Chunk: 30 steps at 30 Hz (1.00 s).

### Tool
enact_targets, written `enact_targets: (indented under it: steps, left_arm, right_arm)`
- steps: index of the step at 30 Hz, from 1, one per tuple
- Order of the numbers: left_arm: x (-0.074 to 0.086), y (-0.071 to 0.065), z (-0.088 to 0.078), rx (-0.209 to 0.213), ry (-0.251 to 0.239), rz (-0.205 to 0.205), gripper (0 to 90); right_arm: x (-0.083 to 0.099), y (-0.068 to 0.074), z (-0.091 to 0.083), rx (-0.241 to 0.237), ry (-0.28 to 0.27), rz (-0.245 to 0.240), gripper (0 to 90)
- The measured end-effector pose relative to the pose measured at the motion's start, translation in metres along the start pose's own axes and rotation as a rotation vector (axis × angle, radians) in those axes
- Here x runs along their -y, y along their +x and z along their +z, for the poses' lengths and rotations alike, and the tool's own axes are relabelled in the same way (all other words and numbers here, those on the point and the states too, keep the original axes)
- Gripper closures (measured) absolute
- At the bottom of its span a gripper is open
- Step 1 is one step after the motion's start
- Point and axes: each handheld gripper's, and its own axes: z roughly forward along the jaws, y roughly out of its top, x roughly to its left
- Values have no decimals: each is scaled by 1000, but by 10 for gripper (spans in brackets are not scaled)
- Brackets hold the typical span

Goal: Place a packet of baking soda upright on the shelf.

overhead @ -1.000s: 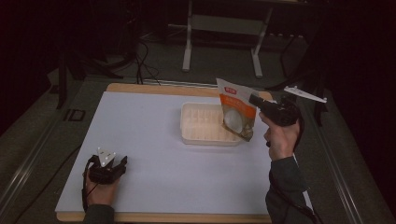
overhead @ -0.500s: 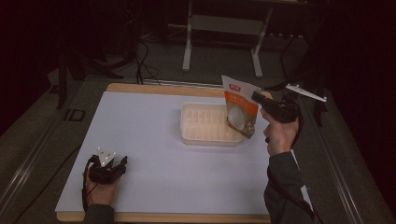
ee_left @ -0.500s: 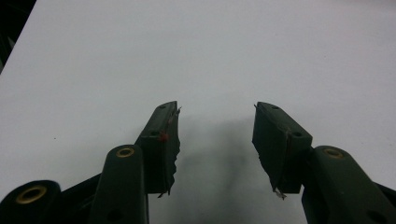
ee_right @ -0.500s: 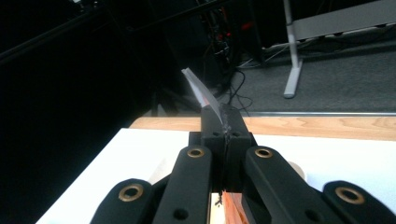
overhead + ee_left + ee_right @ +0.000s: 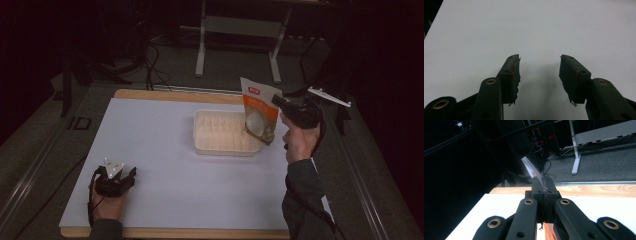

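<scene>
One orange-and-white pouch [image 5: 259,111] hangs in the air at the right side of the table [image 5: 150,145], its lower corner over the right end of a shallow white tray [image 5: 222,133] with ribbed compartments. The right claw [image 5: 276,100] pinches the pouch near its upper edge; in the right gripper view the two black jaws are pressed together with the pouch's thin pale edge [image 5: 532,168] curling up from between them. The pouch is tilted, its top leaning left and away from the hand. It seems to hang just above the tray's near right corner, though whether it touches the rim cannot be told. Judging from this, the step is to bring the pouch over the tray and set it in or tip it out. To do that well, the grip should stay firm on the thin edge, and the hand should move left until the bottom hangs squarely over the tray before lowering. The left claw [image 5: 118,176] rests on the table's near left corner, well apart from the tray, its jaws spread with nothing between them [image 5: 540,72].
</scene>
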Motion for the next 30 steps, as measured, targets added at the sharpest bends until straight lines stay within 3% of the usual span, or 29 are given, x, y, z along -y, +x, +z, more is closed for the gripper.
enact_targets:
  steps: [15, 30]
  left_arm:
    - [0, 0, 0, 2, -2, -4, 503]
    - [0, 0, 0, 3, -2, -3, 503]
  right_arm:
    - [-2, -1, 4, 61, -31, 13, 900]
    - [3, 7, 20, 143, -40, -29, 900]
